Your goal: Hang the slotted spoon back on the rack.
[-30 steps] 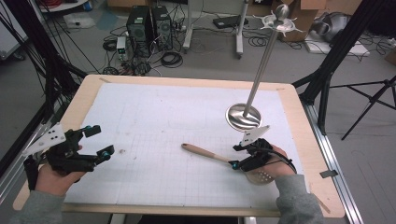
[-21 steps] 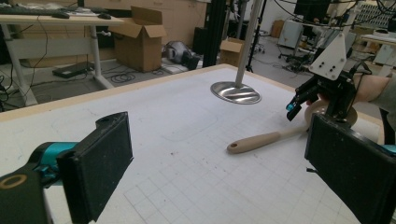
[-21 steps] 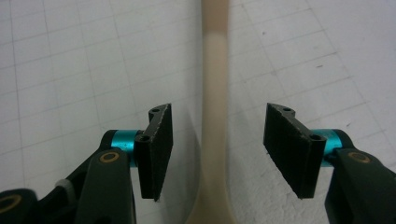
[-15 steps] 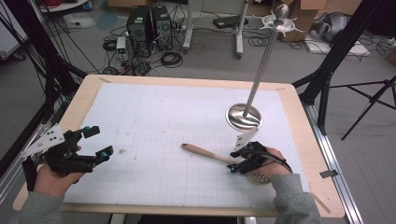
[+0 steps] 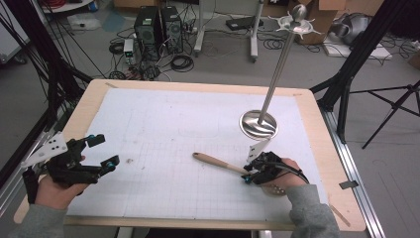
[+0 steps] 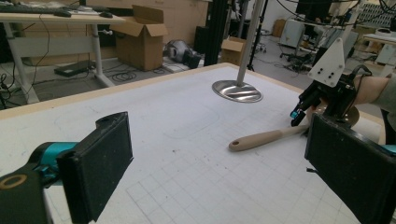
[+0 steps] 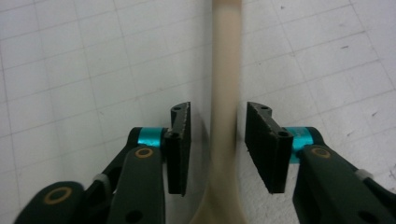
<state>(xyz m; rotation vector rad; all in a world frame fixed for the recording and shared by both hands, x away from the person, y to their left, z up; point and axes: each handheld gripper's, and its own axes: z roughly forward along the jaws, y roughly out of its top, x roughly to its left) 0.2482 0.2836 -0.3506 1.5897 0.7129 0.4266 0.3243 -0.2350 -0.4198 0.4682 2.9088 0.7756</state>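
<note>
Right gripper (image 7: 212, 140) near the table's (image 5: 317, 148) near right corner, jaws just closing, straddling the wooden spoon's (image 7: 226, 65) handle; gaps remain on both sides, pads not yet pinching. Risk: an off-centre squeeze could roll the handle out. Spoon lies flat, handle pointing toward table centre. Left gripper (image 5: 101, 151) spread wide, near left edge, empty. Metal stand (image 5: 258, 124) beyond.

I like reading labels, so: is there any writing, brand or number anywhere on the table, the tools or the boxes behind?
None can be read.
The mat bears only a printed grid and faint outlines.
The spoon, stand, grey plate and cardboard boxes show no legible text.
</note>
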